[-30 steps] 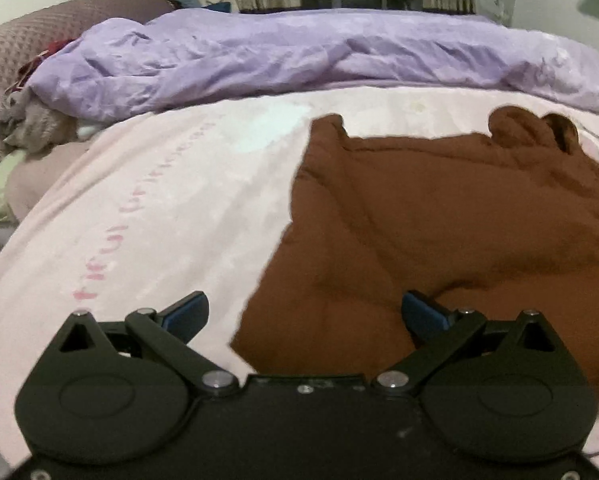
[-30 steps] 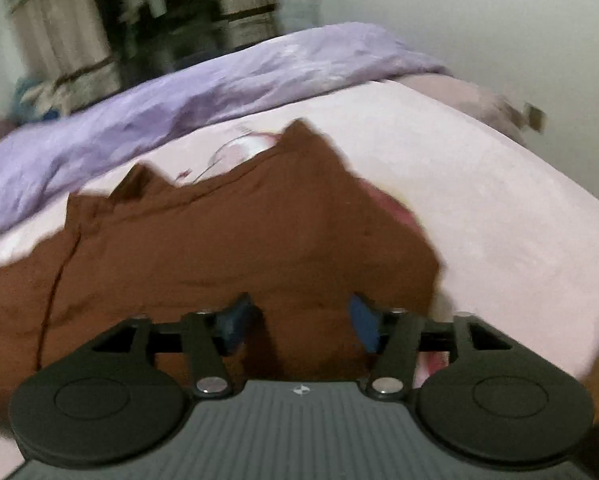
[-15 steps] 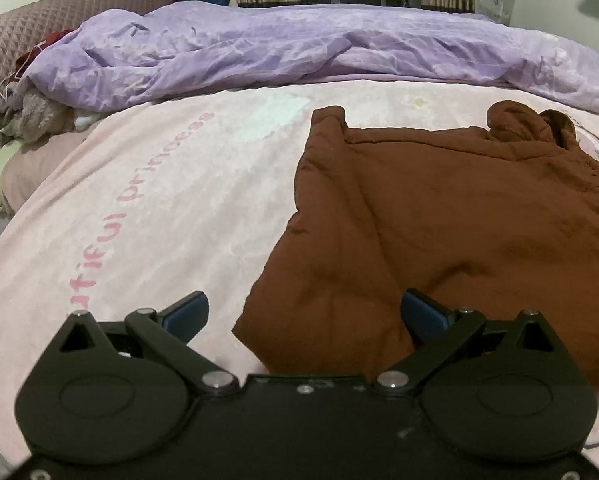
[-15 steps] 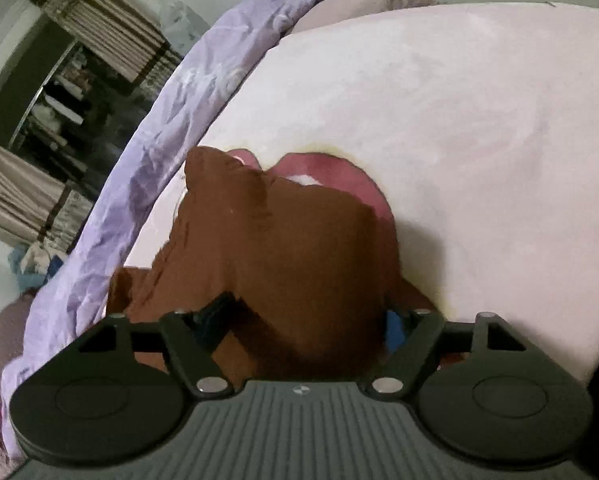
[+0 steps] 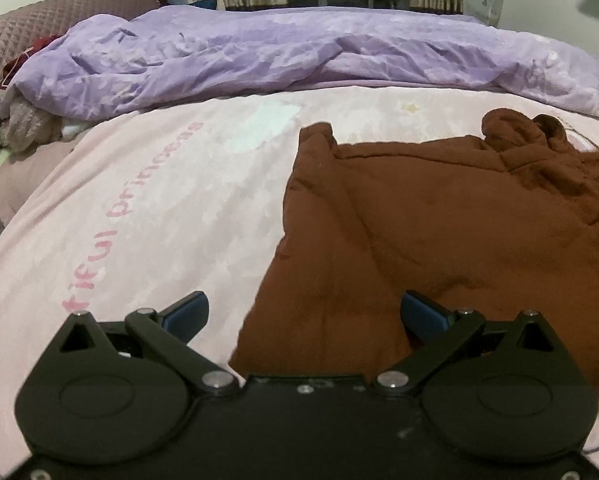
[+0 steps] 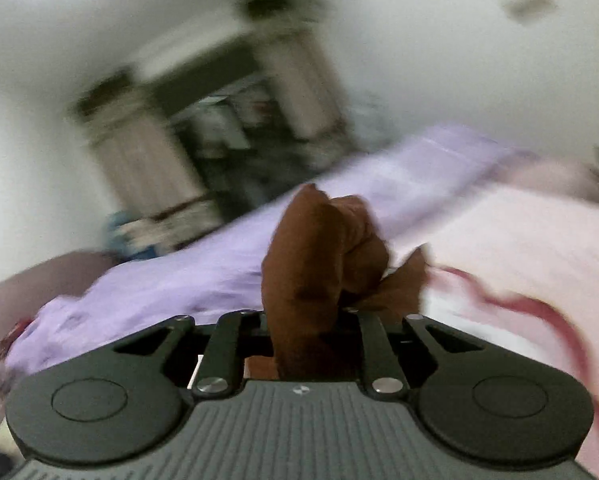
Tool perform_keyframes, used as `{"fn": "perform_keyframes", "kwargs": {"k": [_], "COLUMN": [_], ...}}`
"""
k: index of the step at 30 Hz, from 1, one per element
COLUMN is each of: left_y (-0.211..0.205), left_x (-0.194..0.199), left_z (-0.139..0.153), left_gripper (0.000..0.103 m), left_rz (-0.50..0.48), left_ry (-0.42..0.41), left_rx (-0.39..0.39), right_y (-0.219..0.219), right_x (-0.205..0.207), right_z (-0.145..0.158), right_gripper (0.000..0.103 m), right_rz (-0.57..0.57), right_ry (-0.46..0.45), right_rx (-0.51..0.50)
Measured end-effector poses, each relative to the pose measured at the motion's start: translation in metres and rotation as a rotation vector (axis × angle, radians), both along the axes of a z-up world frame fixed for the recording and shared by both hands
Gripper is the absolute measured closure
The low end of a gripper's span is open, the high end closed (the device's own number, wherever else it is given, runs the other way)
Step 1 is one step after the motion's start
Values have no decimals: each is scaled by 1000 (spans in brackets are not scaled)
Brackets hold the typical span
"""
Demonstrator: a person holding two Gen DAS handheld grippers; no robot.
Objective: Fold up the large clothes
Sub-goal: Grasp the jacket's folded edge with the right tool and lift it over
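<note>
A large brown garment (image 5: 439,232) lies spread on the pink bed sheet (image 5: 159,208), filling the right half of the left wrist view. My left gripper (image 5: 305,314) is open and hovers over the garment's near left corner, with one blue fingertip (image 5: 187,310) over the sheet and the other over the cloth. My right gripper (image 6: 305,320) is shut on a bunched fold of the brown garment (image 6: 311,264) and holds it lifted above the bed. The right wrist view is blurred.
A crumpled purple duvet (image 5: 299,52) runs along the far side of the bed. A brown quilted pillow (image 5: 39,20) and a heap of clothes (image 5: 15,128) sit at the far left. Curtains and a window stand behind the bed.
My right gripper has closed on the brown garment and swung up, lifting a fold off the bed. My left gripper stays open and has shifted only slightly over the garment's corner.
</note>
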State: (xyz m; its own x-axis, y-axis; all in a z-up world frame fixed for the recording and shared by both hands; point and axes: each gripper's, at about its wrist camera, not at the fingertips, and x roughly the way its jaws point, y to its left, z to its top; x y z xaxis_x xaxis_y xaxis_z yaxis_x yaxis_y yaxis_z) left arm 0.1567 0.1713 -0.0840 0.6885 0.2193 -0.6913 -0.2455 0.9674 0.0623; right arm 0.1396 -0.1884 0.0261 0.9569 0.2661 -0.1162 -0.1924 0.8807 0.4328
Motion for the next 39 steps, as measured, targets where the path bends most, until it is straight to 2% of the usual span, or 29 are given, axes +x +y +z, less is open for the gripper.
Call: {"fn": "perform_keyframes", "kwargs": {"k": [3,6,8,12,14,16,19,22,23,24,27,29,32,33,34,35,37,39], "left_y": [7,22,34,42,39,39,45,42,41,41,40,44,49,47,46,46,42,34], "left_x": [-1,-5,-8,-13,-12,-15,-17,-23,-27,-30,-36,-37,-40,-39,-41,-44,-50,-57], "left_z": [7,7,0,-17,-24,-27,-26,-19,-15,-11,-9,-13,-19,-21,-23,-22,-15,-6], "left_gripper": [0,0,0,0,0,0,0,0,0,0,0,0,0,0,0,0,0,0], "left_rz": [15,68,81,72,76,66,76,67,62,51,41,50,63,65,75,86,82,56], "left_ry": [-9,-6,1,11,28,12,7,-2,-14,-24,-24,-15,-7,3,-2,-7,-22,-36], "left_rx": [6,-2,-44,-120,-96,-99,-143,-126,-124,-122,-88,-92,-115,-108,-119,-133,-145,-129], "right_y": [73,136,170,220,234,240,237,231,227,228,236,242,252,254,256,259,262,259], "right_x": [-2,-8,-3,8,9,-9,-17,-24,-31,-23,-23,-15,1,-1,-4,-9,-17,-24], "right_z": [25,26,5,-59,-84,-88,-76,-70,-62,-56,-50,-58,-84,-86,-84,-79,-69,-55], "right_gripper": [85,85,85,86,86,85,85,85,85,85,85,85,82,79,69,64,38,30], "right_rz": [180,280,321,338,340,330,327,327,320,315,313,315,361,375,382,389,416,472], "right_ry": [-77,-90,-23,176,243,229,224,215,192,165,117,149,257,260,247,225,201,192], "right_rx": [-47,-100,-135,-250,-292,-305,-305,-267,-254,-246,-244,-255,-283,-313,-342,-370,-386,-351]}}
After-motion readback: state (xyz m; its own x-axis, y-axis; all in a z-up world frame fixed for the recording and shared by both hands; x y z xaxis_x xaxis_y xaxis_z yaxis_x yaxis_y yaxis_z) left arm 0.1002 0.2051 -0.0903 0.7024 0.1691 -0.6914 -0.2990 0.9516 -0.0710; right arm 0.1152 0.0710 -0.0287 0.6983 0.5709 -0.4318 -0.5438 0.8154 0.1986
